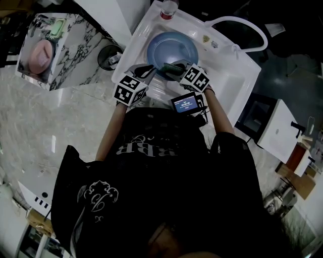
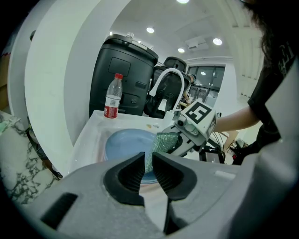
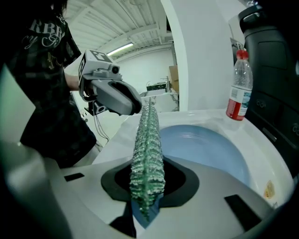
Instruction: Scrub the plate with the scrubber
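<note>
A round blue plate (image 1: 174, 46) lies in the white sink (image 1: 229, 75). My left gripper (image 1: 148, 70) reaches the plate's near left rim; in the left gripper view its jaws (image 2: 148, 170) stand almost together, with the plate (image 2: 122, 144) rim passing between them. My right gripper (image 1: 175, 68) is shut on a green glittery scrubber (image 3: 148, 149) with a blue backing, held edge-up over the plate (image 3: 205, 149) near its front rim. The scrubber (image 2: 164, 142) tip comes down to the plate's surface; I cannot tell whether it touches.
A water bottle with a red label (image 1: 169, 9) stands at the sink's far edge beside a curved white faucet (image 1: 242, 22). A marbled counter with a pink bowl (image 1: 40, 54) lies to the left. Black appliances (image 2: 124, 77) stand behind the sink.
</note>
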